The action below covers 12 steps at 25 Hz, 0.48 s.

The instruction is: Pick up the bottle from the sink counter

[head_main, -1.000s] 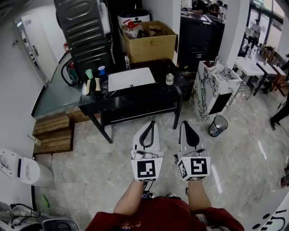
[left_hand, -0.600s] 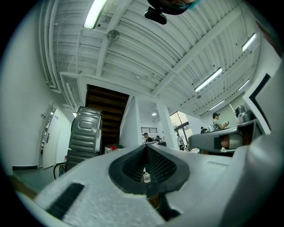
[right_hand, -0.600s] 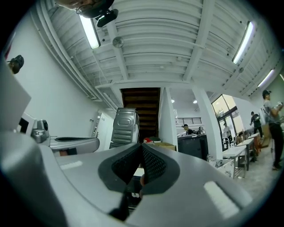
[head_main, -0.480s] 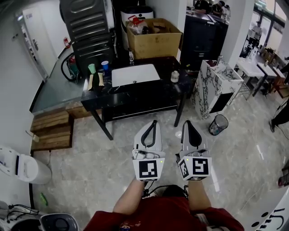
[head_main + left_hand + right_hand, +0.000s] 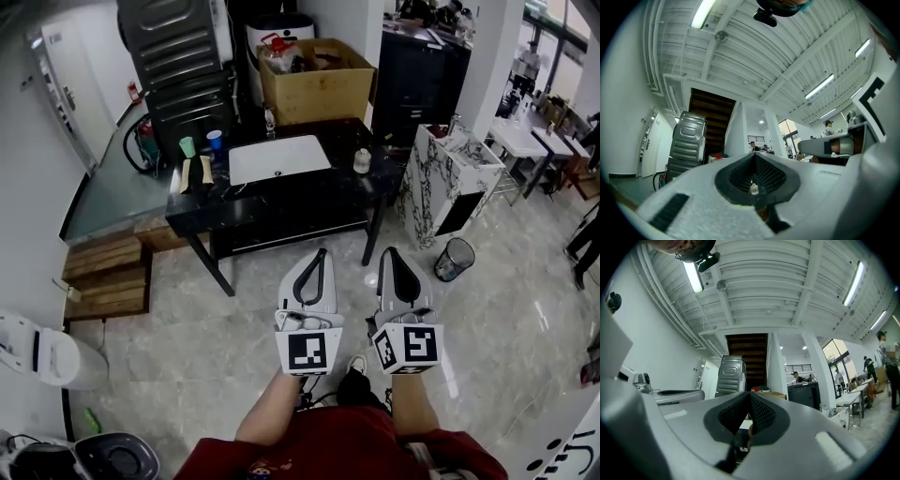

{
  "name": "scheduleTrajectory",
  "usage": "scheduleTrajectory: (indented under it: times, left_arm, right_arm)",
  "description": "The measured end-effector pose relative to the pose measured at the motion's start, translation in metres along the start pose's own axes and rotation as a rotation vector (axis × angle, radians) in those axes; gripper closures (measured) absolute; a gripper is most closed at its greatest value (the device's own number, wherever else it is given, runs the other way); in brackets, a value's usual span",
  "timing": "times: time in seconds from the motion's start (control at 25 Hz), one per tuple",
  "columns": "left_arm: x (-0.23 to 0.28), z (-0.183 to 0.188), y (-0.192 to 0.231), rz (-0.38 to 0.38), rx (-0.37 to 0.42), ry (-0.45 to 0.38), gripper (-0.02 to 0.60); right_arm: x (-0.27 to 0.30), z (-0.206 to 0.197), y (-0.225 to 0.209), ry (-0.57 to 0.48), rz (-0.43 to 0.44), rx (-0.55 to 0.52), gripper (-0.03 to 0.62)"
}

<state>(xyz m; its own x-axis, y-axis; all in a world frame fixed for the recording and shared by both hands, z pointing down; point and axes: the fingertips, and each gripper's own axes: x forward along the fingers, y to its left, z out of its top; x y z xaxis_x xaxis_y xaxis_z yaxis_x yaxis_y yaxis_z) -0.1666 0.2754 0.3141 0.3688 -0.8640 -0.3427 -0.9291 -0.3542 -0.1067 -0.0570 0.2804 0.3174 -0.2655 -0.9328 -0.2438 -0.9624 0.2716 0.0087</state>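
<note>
- Jaws of the left gripper and the right gripper are each pressed together with nothing between them. Closed and empty suits carrying them, since no grasp is due yet.
- Both grippers are held low and side by side, pointing toward the black desk, which stands well apart across the floor.
- A squat pale bottle stands upright on that desk, just right of the white sink and near the right end. Nothing crowds it there, so it looks the easier target, probably for the right gripper.
- A slimmer bottle stands at the desk's back edge, by the cardboard box. I cannot tell which of the two is meant.
- By my judgement this is the approach: the task has barely begun, and the jaws need to part only once close to the desk.
</note>
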Motion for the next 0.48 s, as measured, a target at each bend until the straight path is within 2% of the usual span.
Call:
scheduleTrajectory:
  times: [0.24,0.48]
  left_arm:
    - [0.024,-0.008,0.000,-0.015,0.045,-0.003,0.578]
    - [0.058,-0.021,-0.001,-0.023,0.055,0.008,0.578]
  right_arm:
    - [0.021,-0.009,-0.013,0.004,-0.008,-0.014,0.594]
    - [0.051,-0.018,-0.035,0.005,-0.010,-0.014,0.594]
